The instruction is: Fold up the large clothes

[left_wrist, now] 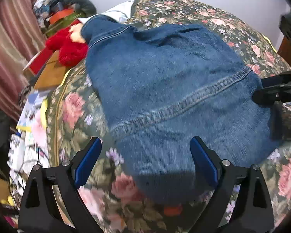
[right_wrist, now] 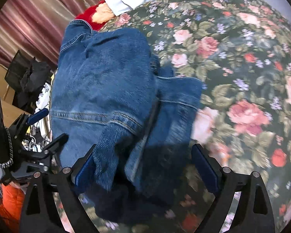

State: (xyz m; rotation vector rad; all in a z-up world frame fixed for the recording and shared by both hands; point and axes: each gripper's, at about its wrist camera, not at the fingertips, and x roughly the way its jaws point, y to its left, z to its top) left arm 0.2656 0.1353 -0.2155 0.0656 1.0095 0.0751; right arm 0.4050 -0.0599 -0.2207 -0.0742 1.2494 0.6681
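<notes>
While spread, denim jacket [left_wrist: 164, 81] between left gripper [left_wrist: 145, 161] fingers.

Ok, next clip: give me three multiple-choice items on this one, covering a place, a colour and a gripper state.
1. Where does the jacket lie?
A. on the floral bedspread
B. on a chair
C. on the floor

2. What colour is the plush toy by the jacket's far end?
A. green
B. red
C. yellow

3. How is the left gripper?
A. shut on the jacket
B. shut on nothing
C. open

Key: 1 A, floral cloth shows all round the denim; 2 B, its fur is bright red; 3 C, its fingers stand wide apart over the hem.
</notes>
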